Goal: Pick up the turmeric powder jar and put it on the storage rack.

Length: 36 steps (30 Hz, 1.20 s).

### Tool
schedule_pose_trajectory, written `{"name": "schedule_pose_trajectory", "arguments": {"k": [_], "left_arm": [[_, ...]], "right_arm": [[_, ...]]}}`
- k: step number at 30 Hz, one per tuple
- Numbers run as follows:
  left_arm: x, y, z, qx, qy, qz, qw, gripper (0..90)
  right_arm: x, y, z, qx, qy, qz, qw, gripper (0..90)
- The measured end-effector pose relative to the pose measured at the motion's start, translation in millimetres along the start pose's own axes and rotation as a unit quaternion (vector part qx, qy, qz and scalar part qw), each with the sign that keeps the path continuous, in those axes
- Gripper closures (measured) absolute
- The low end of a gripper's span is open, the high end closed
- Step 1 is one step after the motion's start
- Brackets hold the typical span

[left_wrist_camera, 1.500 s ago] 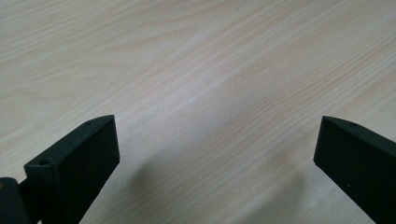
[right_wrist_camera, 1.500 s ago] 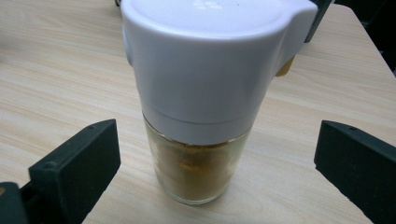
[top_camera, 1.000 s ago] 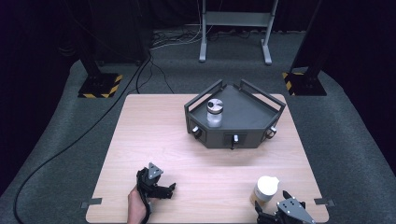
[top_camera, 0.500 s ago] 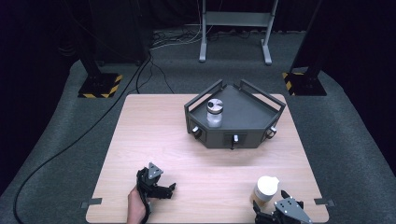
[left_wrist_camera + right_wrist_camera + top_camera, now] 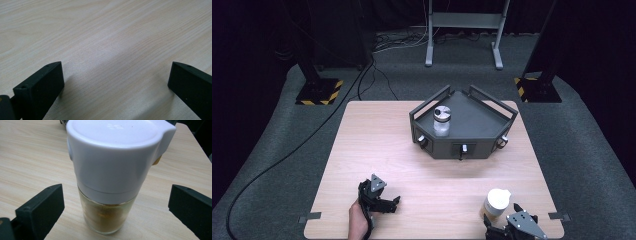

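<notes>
Low in the frame, the right gripper point(image 5: 116, 202) stands open around a white-capped jar point(image 5: 112, 177) of tan powder; the left gripper point(image 5: 116, 82) gapes, empty; right of centre, the dark tray point(image 5: 477, 120) holds another jar point(image 5: 442, 120)

Almost nothing is changing between the earlier pictures and now. The right gripper point(image 5: 501, 226) is edging only a tiny bit nearer to the white-capped jar point(image 5: 497, 202), and its jaws are now standing wide on both sides of it, not touching.

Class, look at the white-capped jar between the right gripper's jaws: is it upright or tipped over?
Upright. The jar stands on its glass base on the table, white cap on top, between the open right gripper.
</notes>
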<state>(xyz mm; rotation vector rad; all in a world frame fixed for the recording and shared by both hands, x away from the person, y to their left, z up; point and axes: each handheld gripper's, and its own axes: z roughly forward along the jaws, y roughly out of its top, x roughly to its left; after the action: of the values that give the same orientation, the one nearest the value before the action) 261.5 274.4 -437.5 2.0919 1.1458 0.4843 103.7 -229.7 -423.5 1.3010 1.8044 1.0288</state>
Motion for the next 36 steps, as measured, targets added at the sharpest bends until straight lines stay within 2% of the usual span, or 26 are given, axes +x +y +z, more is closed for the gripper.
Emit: {"name": "schedule_pose_trajectory", "arguments": {"k": [21, 36], "left_arm": [[0.0, 0.0, 0.0, 0.0, 0.0, 0.0, 1.0, 0.3], [-0.1, 0.0, 0.0, 0.0, 0.0, 0.0, 1.0, 0.2]], "right_arm": [[-1.4, -2.2, 13.6, 0.003, 0.013, -0.003, 0.9999, 0.0], [-2.0, -12.4, 37.3, 0.002, 0.01, 0.004, 0.9999, 0.0]]}}
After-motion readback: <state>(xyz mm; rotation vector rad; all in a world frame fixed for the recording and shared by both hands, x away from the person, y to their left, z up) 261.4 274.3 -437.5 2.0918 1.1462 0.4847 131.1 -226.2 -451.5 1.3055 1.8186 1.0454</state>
